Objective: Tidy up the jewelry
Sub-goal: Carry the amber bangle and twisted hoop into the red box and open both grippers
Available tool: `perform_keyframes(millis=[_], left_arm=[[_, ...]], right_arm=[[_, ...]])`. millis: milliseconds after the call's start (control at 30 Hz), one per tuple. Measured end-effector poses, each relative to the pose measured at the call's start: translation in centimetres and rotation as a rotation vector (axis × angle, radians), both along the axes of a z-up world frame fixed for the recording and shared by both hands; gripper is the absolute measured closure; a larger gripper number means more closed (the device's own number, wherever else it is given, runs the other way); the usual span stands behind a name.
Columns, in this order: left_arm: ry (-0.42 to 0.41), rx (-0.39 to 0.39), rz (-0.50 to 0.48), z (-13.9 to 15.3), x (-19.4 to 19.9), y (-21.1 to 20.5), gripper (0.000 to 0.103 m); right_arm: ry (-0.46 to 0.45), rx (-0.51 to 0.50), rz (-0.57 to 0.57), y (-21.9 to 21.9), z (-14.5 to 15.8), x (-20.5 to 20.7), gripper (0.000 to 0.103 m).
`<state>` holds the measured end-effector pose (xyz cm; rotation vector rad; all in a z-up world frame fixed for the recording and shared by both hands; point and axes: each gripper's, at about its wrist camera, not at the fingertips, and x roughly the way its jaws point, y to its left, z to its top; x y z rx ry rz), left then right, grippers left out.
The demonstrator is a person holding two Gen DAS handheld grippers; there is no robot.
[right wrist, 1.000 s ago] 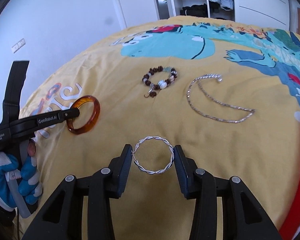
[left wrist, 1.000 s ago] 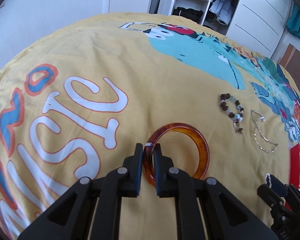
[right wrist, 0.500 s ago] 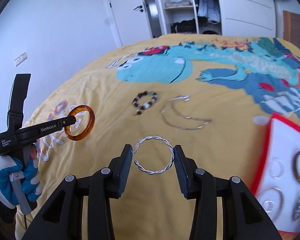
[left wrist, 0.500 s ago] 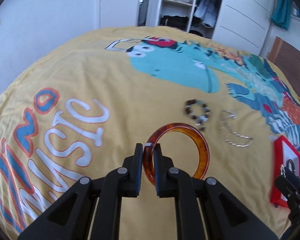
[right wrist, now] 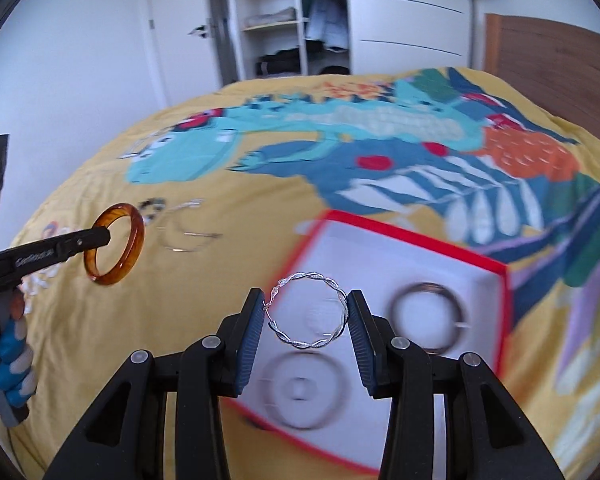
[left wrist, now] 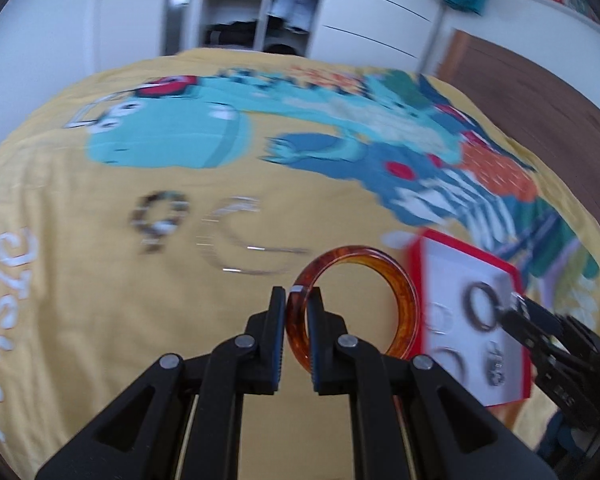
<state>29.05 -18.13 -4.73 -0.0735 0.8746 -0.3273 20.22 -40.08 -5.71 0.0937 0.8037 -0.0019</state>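
Note:
My left gripper (left wrist: 297,298) is shut on an amber bangle (left wrist: 404,300) and holds it in the air above the yellow bedspread; the bangle also shows in the right wrist view (right wrist: 134,242). My right gripper (right wrist: 306,312) is shut on a twisted silver bracelet (right wrist: 306,342), held over a red-rimmed white box (right wrist: 476,276). The box (left wrist: 448,264) holds several rings and bracelets. A beaded bracelet (left wrist: 158,218) and a silver chain (left wrist: 240,256) lie on the bedspread to the left.
The yellow bedspread (left wrist: 100,320) has a dinosaur print and covers the whole bed. A brown headboard (right wrist: 548,52) stands at the right. A wardrobe with open shelves (right wrist: 276,20) and a door are behind the bed.
Both grippers have swung right with their bracelets. The red-rimmed box has come into full view under the right gripper. The beaded bracelet and chain have shifted left in both views.

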Motion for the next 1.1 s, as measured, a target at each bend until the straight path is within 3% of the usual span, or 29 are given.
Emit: perform_keyframes(millis=[267, 433, 700, 1100], left_arm=[[0.013, 0.052, -0.175, -2.2, -0.6, -11.1, 0.094], [0.033, 0.128, -0.215, -4.6, -0.3, -15.3, 0.094], [0.065, 0.201, -0.194, -7.5, 1.3, -16.7, 0.094], [0.048, 0.229, -0.194, -7.9, 1.0, -17.1, 0.091]], right_arm=[[0.082, -0.048, -0.045, -6.0, -3.4, 1.3, 0.061], [0.118, -0.045, -0.028, -7.8, -4.6, 2.5, 0.061], [0.171, -0.099, 0.014, -8.0, -6.4, 4.4, 0.061], [0.188, -0.201, 0.047, -7.6, -6.9, 4.4, 0.061]])
